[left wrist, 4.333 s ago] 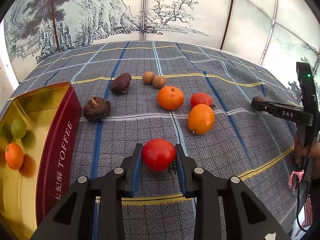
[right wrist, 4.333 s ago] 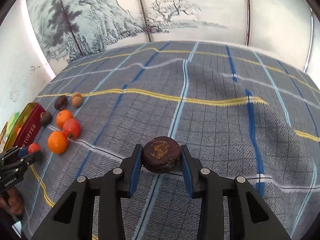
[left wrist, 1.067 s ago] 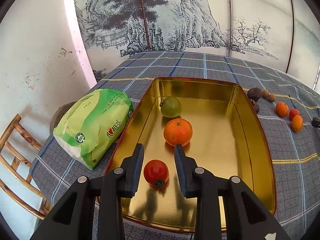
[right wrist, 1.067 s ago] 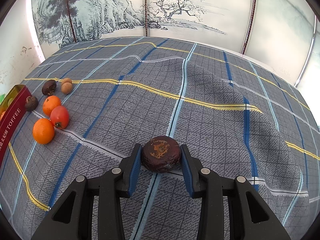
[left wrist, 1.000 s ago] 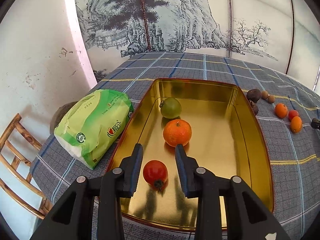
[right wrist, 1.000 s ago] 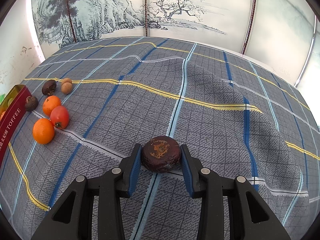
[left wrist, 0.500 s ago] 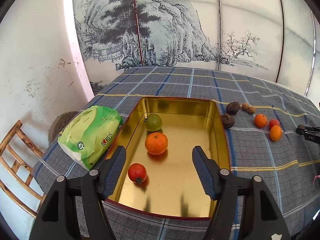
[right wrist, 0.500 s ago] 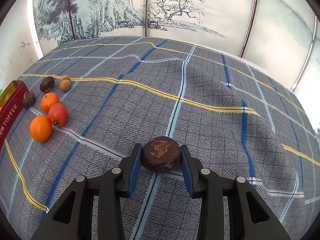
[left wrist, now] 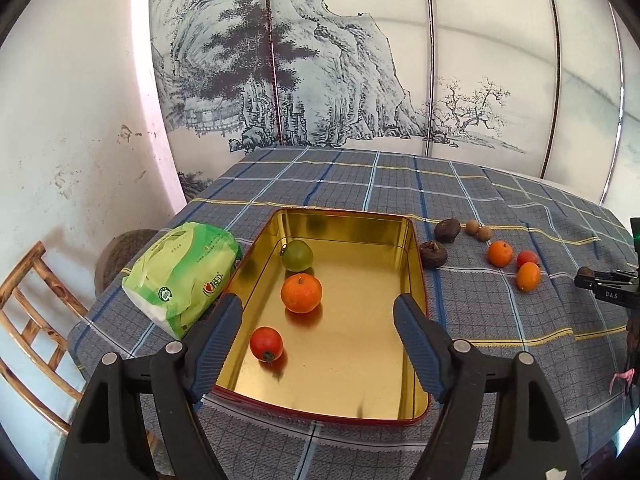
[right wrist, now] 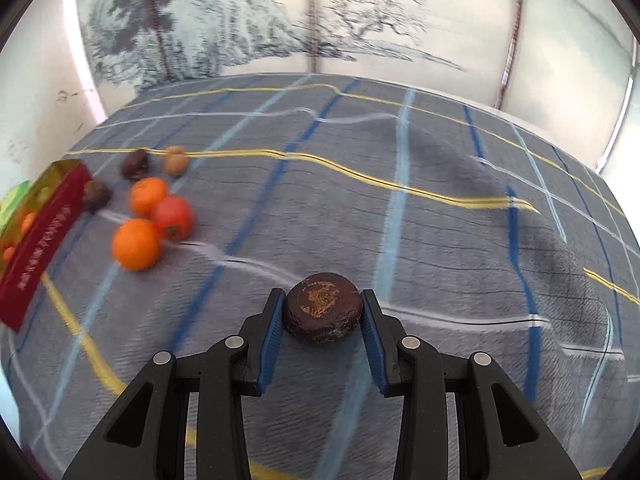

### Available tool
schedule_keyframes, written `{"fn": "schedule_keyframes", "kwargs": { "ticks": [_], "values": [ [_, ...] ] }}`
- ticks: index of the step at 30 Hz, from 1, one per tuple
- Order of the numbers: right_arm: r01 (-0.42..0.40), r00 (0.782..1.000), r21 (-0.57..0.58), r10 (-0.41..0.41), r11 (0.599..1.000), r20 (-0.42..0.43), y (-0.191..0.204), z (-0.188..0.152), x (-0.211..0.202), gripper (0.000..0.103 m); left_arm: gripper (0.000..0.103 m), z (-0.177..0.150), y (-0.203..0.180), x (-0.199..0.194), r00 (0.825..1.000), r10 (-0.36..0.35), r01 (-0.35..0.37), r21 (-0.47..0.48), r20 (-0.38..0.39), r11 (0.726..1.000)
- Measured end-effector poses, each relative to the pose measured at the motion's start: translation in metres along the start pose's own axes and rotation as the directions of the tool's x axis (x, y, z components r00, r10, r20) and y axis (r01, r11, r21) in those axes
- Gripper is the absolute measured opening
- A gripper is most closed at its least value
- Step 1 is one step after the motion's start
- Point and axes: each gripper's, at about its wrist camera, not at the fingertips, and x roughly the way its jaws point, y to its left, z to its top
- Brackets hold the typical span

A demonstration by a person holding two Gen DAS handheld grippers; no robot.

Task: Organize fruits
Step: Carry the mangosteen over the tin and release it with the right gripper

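In the left wrist view a gold tin (left wrist: 404, 240) holds a red tomato (left wrist: 266, 343), an orange (left wrist: 301, 293) and a green fruit (left wrist: 297, 255). My left gripper (left wrist: 318, 338) hangs above the tin, its jaws opening, nothing between them. On the cloth to the right lie two dark brown fruits (left wrist: 433, 254), two small tan fruits (left wrist: 478, 230), two oranges (left wrist: 499, 253) and a red tomato (left wrist: 527, 258). In the right wrist view my right gripper (right wrist: 322, 330) is shut on a dark brown fruit (right wrist: 322, 306) above the cloth, right of that group (right wrist: 136, 243).
A green plastic bag (left wrist: 182, 270) lies left of the tin near the table edge. A wooden chair (left wrist: 28, 320) stands beyond that edge at the lower left. A painted screen (left wrist: 320, 80) backs the table. The plaid cloth (right wrist: 440, 220) stretches wide to the right.
My left gripper let go of the red tomato in the tin, opened wide and rose back from it. My right gripper, still holding the brown fruit, drifted toward the fruit group.
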Motion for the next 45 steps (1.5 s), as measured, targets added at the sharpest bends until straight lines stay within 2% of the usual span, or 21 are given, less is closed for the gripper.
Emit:
{"fn": "schedule_keyframes", "kwargs": {
  "ticks": [5,10,15,20,28,33,35,36,42,45],
  "values": [
    [-0.092,0.995,-0.035,0.093,0.995,0.044,0.038,0.012,-0.022,0.039,0.075,-0.003,0.003,0.001,1.000,-0.005,0.004,-0.022,-0.014,1.000],
    [-0.192,0.977,-0.121,0.202,0.974,0.074,0.092,0.026,-0.043,0.039,0.075,-0.007,0.009,0.000,1.000,-0.002,0.001,-0.052,-0.017,0.999],
    [-0.281,0.952,-0.199,0.299,0.939,0.068,0.148,0.040,-0.050,0.039,0.077,-0.010,0.016,-0.003,1.000,-0.002,0.002,-0.083,0.004,0.997],
    [-0.336,0.933,-0.261,0.358,0.905,0.041,0.198,0.054,-0.046,0.039,0.083,-0.013,0.019,-0.007,1.000,0.011,-0.009,-0.078,0.024,0.997],
    [-0.381,0.918,-0.316,0.396,0.869,-0.015,0.252,0.075,-0.021,0.039,0.085,-0.020,0.017,-0.014,0.997,0.048,-0.046,-0.039,0.055,0.998],
    [-0.386,0.918,-0.335,0.392,0.859,-0.052,0.275,0.084,-0.001,0.039,0.085,-0.022,0.021,-0.014,1.000,-0.018,0.018,-0.042,0.008,0.999],
    [-0.388,0.918,-0.339,0.392,0.857,-0.061,0.282,0.088,0.004,0.039,0.093,-0.023,0.024,-0.016,1.000,-0.013,0.013,-0.055,0.002,0.998],
    [-0.389,0.918,-0.342,0.391,0.856,-0.066,0.287,0.090,0.008,0.039,0.101,-0.023,0.026,-0.017,1.000,-0.011,0.011,-0.061,0.003,0.998],
    [-0.382,0.923,-0.362,0.372,0.850,-0.102,0.310,0.096,0.030,0.039,0.102,-0.022,0.026,-0.029,0.994,0.099,-0.098,-0.039,0.041,0.994],
    [-0.378,0.925,-0.364,0.361,0.851,-0.116,0.318,0.098,0.042,0.039,0.102,-0.023,0.027,-0.029,0.992,0.121,-0.120,-0.031,0.033,0.992]
  ]
}}
